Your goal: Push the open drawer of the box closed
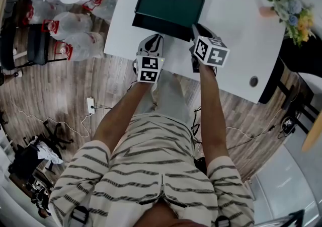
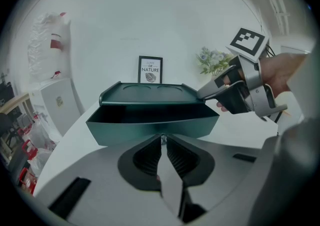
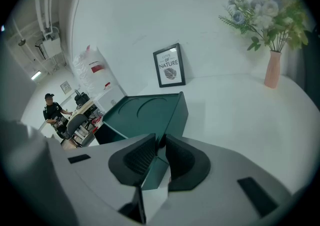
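A dark green box (image 1: pixel 171 3) stands on the white table (image 1: pixel 236 24), its drawer (image 1: pixel 160 25) pulled out toward me. In the left gripper view the drawer's front panel (image 2: pixel 150 129) fills the middle, with the box top (image 2: pixel 145 94) above it. My left gripper (image 1: pixel 155 39) is shut and empty, its tips (image 2: pixel 162 139) right at the drawer front; I cannot tell if they touch. My right gripper (image 1: pixel 196 30) is also shut and empty, and its tips (image 3: pixel 159 142) sit against the box's right front corner (image 3: pixel 177 112). The left gripper view shows that gripper (image 2: pixel 210 91) at the corner.
A framed print (image 2: pixel 150 69) leans on the wall behind the box. A pink vase of flowers (image 1: pixel 284 2) stands at the table's far right. A cable hole (image 1: pixel 253 81) lies near the front edge. White bags (image 1: pixel 75 32) and a chair (image 1: pixel 35 45) are on the floor to the left.
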Motion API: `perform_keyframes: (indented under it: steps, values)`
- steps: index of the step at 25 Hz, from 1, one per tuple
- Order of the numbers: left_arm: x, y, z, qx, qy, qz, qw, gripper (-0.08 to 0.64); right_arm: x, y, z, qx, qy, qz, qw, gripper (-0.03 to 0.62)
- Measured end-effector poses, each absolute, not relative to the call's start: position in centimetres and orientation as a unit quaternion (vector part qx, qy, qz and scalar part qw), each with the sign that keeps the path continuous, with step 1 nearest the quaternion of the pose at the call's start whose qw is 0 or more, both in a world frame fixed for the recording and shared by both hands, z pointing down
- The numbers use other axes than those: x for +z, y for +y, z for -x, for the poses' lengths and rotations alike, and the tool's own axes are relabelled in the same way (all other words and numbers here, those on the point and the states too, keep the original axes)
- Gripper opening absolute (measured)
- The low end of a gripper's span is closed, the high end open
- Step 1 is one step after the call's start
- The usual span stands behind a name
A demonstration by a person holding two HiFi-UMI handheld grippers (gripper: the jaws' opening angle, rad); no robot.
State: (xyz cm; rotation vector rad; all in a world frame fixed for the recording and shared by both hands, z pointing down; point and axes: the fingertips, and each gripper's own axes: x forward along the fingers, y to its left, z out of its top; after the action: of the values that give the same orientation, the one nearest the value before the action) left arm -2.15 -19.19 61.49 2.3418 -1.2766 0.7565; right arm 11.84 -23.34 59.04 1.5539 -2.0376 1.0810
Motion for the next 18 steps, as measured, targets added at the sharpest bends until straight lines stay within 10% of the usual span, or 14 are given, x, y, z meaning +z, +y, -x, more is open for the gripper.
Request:
perform_keyframes:
  steps: [18]
  values:
    - [61.4,-20.3,2.0,0.265,-0.454,-0.83,0.184,0.034,59.3,-23.3,-11.7,0.384,-0.724,-0.543,0.184,0.078]
